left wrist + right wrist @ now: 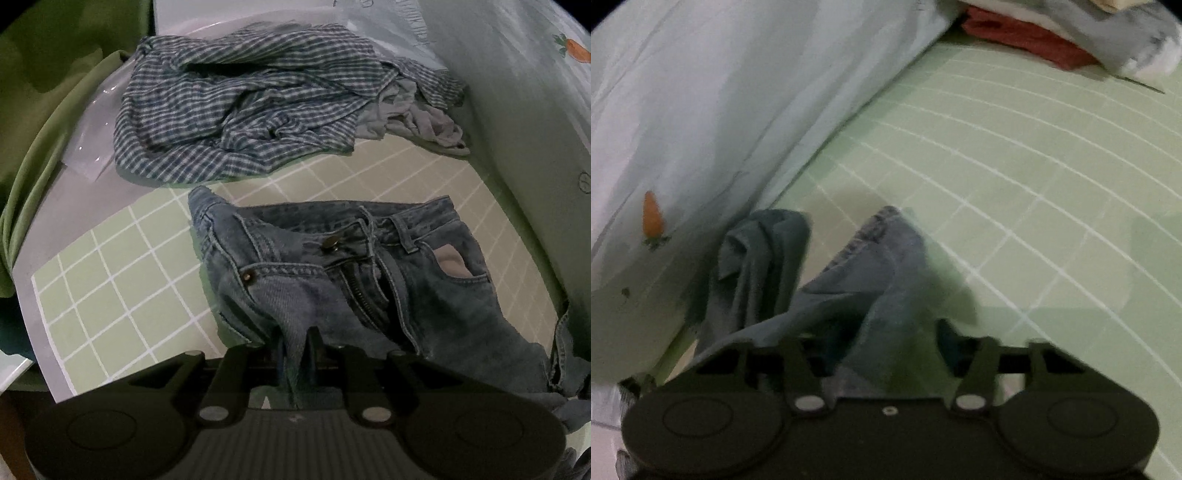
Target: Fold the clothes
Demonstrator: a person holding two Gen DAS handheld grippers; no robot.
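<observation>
Left gripper (295, 341) is clamped on a denim fold of the jeans (369, 273), waistband just ahead, apparently for lifting; right gripper (882, 339) stands wide, denim draped between its fingers, grip uncertain.

Left wrist view: low and close over the jeans (388, 280), facing the checked shirt (240, 107) beyond.
Right wrist view: low, blurred, facing along the green grid mat (1015, 177).
Shared: jeans, mat, carrot-print sheet (701, 110).
</observation>
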